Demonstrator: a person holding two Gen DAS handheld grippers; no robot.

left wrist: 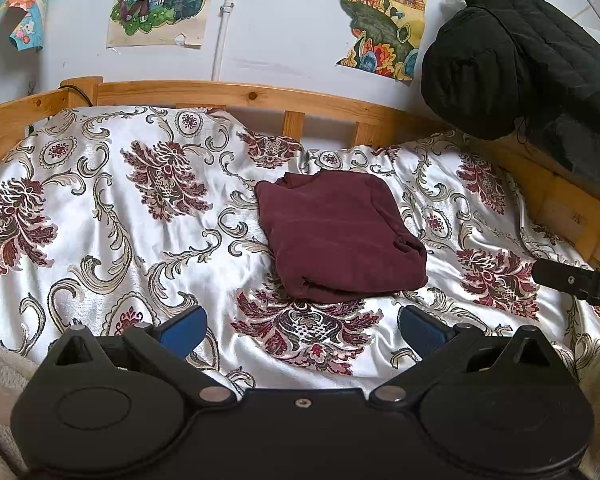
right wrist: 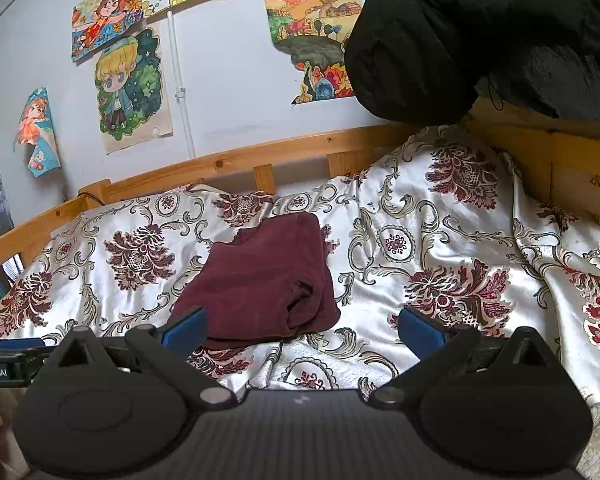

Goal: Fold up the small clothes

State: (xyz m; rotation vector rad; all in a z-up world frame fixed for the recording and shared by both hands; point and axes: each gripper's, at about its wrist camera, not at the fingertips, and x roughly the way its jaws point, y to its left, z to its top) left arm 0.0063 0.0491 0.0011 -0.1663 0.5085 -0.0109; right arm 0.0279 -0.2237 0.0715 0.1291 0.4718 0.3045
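- Nearest to us, our left gripper [left wrist: 300, 330] hangs over the bedspread [left wrist: 100, 248] with its blue-padded jaws spread wide, holding nothing.
- Our right gripper [right wrist: 302, 330] stands just as wide apart, also empty; its left pad sits in front of the near corner of the maroon garment [right wrist: 260, 276].
- That garment lies folded in a compact bundle, mid-bed, on the floral satin cover.
- A wooden bed rail [left wrist: 240, 94] runs behind it, with drawings [left wrist: 162, 0] taped on the wall above.
- A black padded coat [left wrist: 512, 56] hangs over the far right corner.
- Nothing lies between our jaws and the garment.
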